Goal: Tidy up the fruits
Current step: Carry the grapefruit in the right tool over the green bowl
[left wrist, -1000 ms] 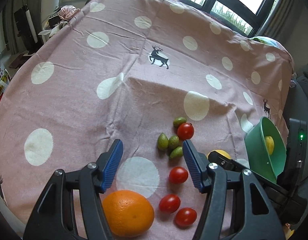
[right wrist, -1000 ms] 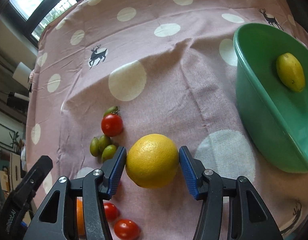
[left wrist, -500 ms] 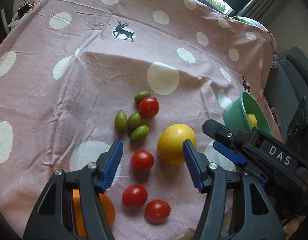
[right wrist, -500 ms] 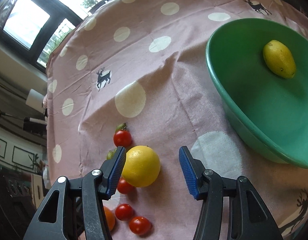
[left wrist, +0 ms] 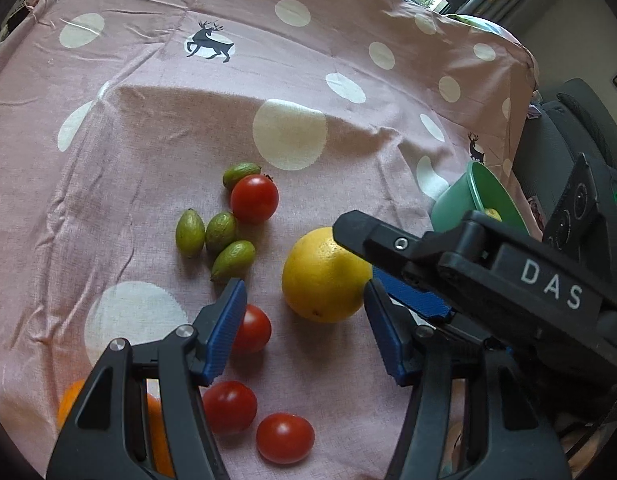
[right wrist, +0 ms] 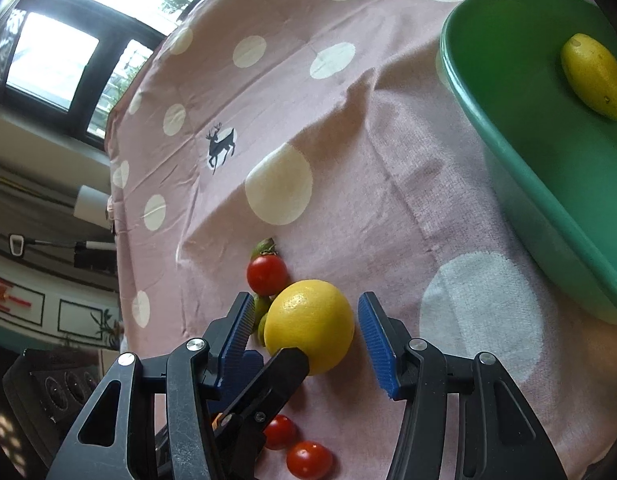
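Observation:
A big yellow citrus (left wrist: 324,276) lies on the pink dotted cloth; it also shows in the right wrist view (right wrist: 310,326). My left gripper (left wrist: 304,330) is open just in front of it, over several red tomatoes (left wrist: 252,198). My right gripper (right wrist: 306,338) is open, with the citrus between its fingers but not gripped. Small green fruits (left wrist: 220,232) lie in a cluster. An orange (left wrist: 154,436) sits under the left gripper. A green bowl (right wrist: 508,128) at the right holds a yellow lemon (right wrist: 594,76).
The cloth (left wrist: 148,120) covers the whole table and falls off at the far and right edges. The right gripper's body (left wrist: 508,276) crosses the left wrist view at the right. A window (right wrist: 52,60) and a dark chair (left wrist: 568,128) lie beyond the table.
Both grippers moved in toward the yellow citrus. The right gripper let go of the citrus about a second ago and now stands around it again. The left gripper came forward past the tomatoes.

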The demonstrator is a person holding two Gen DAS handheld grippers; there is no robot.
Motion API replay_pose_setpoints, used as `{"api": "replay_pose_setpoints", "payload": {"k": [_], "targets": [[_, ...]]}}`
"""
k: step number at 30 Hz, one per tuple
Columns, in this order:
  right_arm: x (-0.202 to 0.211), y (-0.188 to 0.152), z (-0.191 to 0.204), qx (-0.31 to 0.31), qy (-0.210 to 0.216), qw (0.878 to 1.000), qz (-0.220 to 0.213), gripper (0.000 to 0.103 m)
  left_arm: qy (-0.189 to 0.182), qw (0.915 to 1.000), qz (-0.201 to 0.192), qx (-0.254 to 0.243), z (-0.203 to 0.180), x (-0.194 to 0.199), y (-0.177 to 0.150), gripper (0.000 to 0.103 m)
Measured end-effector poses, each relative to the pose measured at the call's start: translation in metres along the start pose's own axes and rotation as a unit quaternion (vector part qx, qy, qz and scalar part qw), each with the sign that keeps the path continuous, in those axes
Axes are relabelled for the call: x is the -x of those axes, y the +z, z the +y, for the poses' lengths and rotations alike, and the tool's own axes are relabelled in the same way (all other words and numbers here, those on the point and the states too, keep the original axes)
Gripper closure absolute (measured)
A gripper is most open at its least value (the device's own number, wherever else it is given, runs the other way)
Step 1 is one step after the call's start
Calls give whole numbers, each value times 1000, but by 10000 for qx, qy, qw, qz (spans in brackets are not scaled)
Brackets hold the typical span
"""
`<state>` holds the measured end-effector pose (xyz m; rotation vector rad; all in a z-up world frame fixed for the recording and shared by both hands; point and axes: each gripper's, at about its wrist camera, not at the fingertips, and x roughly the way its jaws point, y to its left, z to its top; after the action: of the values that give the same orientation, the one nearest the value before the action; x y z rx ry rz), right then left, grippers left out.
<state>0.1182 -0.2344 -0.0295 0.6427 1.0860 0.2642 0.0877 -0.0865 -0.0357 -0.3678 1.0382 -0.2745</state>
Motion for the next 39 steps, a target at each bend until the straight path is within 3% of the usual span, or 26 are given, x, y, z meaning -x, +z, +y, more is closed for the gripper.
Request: {"api": "replay_pose_setpoints", "payload": {"k": [22,35,39], "targets": [[-9,0,-19,-272,96,9991,303,47,-438,9985,314,-116,-11,-14,-5,56],[-12,-3,-18,-264,217,9987,390,47,-323,9990,171,-257,-14,-7,-7,57],[-2,-4,-11,-141,241,9993,230,47,-412,9986,9,-328,-18,1,-6,57]]}}
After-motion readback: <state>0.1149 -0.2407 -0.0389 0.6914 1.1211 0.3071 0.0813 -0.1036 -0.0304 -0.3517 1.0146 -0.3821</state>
